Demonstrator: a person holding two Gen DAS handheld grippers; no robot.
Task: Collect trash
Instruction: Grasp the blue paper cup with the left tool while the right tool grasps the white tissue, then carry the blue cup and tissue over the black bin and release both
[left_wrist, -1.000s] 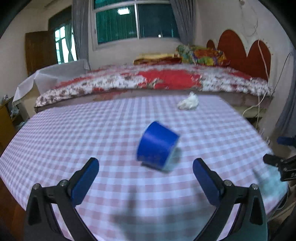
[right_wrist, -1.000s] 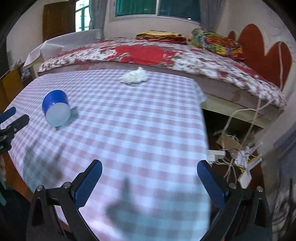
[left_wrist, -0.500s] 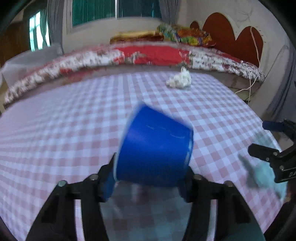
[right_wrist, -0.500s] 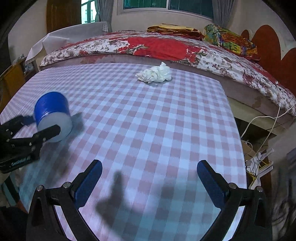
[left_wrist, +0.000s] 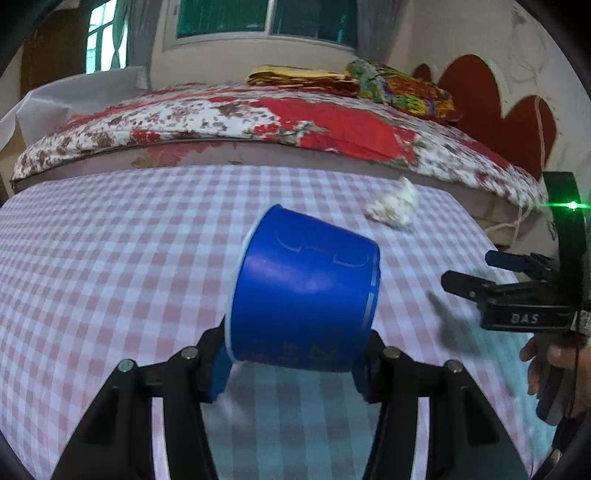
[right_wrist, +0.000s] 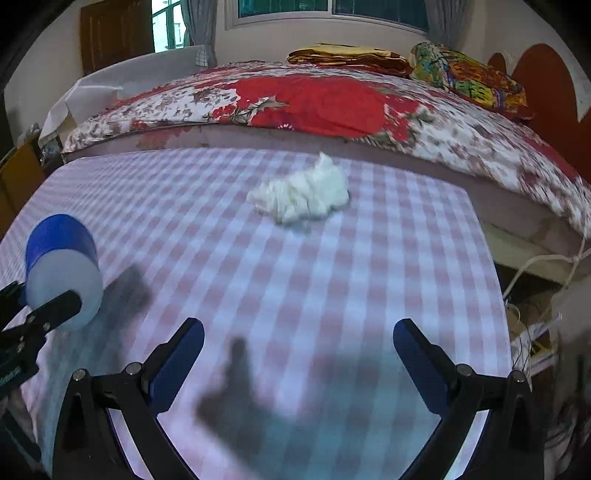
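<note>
Crumpled white tissue wad (right_wrist: 301, 197) is lying on the checked tabletop (right_wrist: 332, 280), well ahead of the released right claw (right_wrist: 298, 363); the left claw (left_wrist: 291, 365) is gripping a blue plastic cup (left_wrist: 303, 291), tilted.

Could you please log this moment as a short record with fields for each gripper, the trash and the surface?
left gripper: closed on the blue cup, which lies on its side
right gripper: open, empty, short of the tissue
crumpled white tissue: loose on the cloth, far side
surface: pink checked tablecloth
</note>
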